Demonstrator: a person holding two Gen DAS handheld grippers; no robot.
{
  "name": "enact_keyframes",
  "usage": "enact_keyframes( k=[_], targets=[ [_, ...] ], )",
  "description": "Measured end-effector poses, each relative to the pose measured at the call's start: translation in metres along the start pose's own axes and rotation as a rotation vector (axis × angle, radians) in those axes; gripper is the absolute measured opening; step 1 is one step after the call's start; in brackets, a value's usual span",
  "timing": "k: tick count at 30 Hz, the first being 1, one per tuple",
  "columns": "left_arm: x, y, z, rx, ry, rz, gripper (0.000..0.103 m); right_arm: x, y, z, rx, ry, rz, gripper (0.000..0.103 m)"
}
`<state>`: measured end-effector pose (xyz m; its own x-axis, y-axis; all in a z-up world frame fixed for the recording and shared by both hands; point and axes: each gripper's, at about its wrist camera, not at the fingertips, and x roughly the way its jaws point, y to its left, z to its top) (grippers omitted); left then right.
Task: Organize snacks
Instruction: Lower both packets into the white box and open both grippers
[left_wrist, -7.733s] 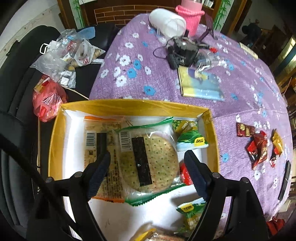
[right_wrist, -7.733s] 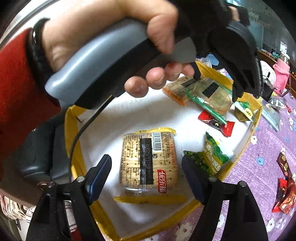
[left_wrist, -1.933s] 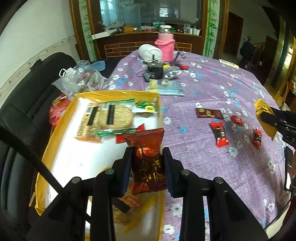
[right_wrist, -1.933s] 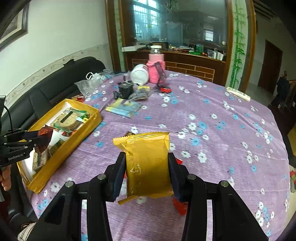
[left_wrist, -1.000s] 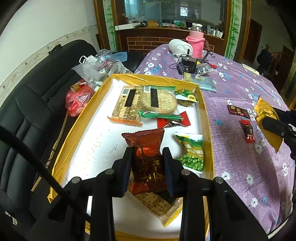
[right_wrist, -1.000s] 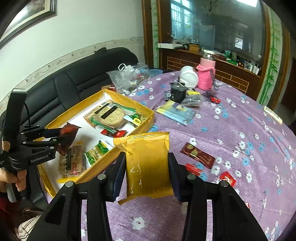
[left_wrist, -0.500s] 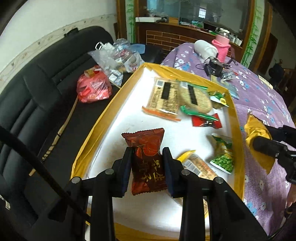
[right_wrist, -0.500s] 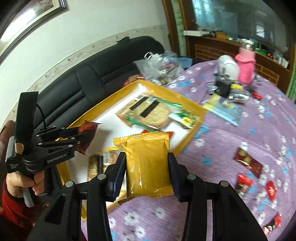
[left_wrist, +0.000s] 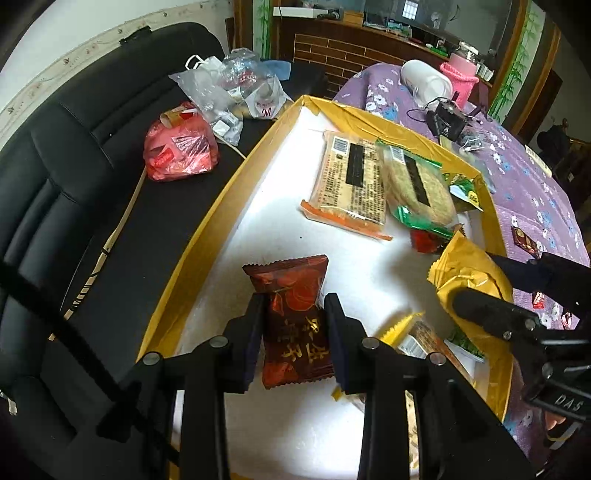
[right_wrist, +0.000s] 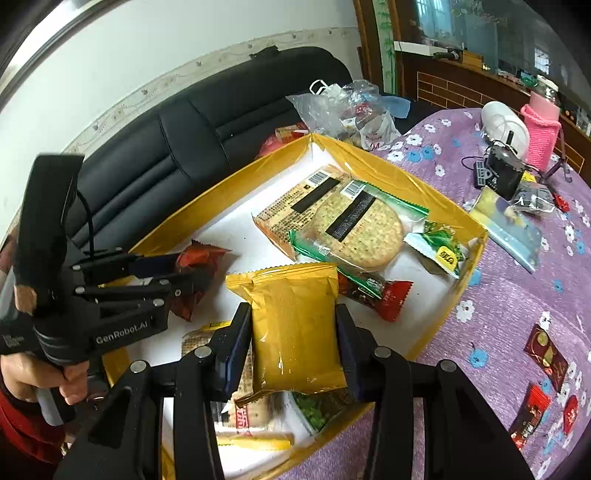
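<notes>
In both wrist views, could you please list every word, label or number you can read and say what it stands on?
"GenRobot.AI": side of the left gripper.
"DAS": body of the right gripper.
"M": white plastic bag on the sofa.
Gold Chinese characters: dark red packet; I cannot make them out.
Barcodes and small print on the cracker packs: too small to read.
Yellow tag on the green packet: blurred.

Both wrist cameras look steeply down, close over the yellow box (left_wrist: 192, 236) (right_wrist: 458, 295); each view catches the opposite gripper.
</notes>
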<state>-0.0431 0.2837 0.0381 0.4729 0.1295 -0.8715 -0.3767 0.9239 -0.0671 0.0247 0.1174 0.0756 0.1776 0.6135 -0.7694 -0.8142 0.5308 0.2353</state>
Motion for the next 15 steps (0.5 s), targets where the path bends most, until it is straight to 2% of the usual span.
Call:
enact_keyframes(
  k=[15],
  targets=[
    [0.013, -0.003, 0.024, 0.027, 0.024, 0.021, 0.035, 0.015, 0.002, 0.009, -0.025, -0.002, -0.015, 0.043]
  ],
)
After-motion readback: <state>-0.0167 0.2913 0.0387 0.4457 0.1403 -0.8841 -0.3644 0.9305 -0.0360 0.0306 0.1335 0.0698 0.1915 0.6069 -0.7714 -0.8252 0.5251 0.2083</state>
